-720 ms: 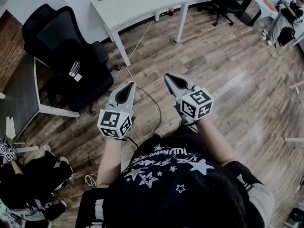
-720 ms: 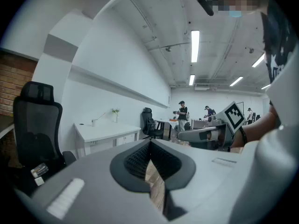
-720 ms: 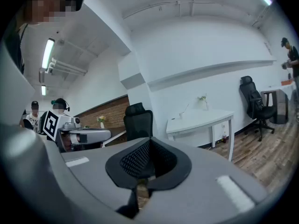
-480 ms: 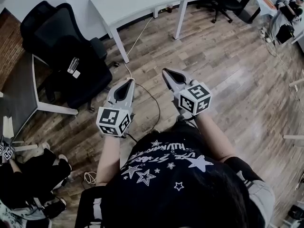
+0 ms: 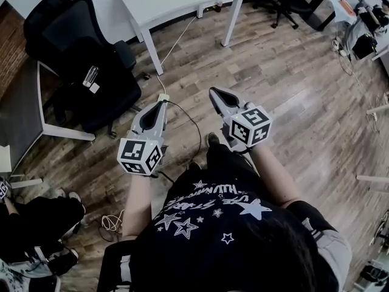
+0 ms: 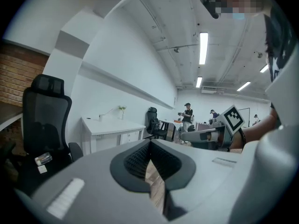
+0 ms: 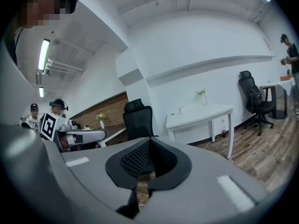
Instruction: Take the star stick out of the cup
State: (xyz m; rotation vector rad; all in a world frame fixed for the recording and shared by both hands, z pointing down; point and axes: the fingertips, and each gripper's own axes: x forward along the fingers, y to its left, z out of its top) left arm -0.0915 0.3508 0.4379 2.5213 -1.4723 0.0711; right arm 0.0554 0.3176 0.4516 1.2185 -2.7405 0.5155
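Note:
No cup or star stick shows in any view. In the head view my left gripper [image 5: 159,104] and my right gripper [image 5: 213,92] are held side by side at waist height over the wooden floor [image 5: 285,90], both pointing forward. Both are shut, their dark ribbed pads meeting with nothing between them, as the left gripper view [image 6: 149,144] and the right gripper view [image 7: 149,142] show. Each gripper view also catches the other gripper, the right one [image 6: 209,135] and the left one [image 7: 85,136], level beside it.
A white desk [image 5: 176,2] stands ahead against the wall. To the left are a black office chair [image 5: 79,53] with a small bottle [image 5: 90,76] on its seat, and a dark table [image 5: 18,114]. A cable [image 5: 182,111] trails over the floor. A person [image 5: 36,224] sits at lower left.
The desk and chair have slid up and left in the head view. My left gripper has drifted slightly left and its tip has dropped. Both stay shut.

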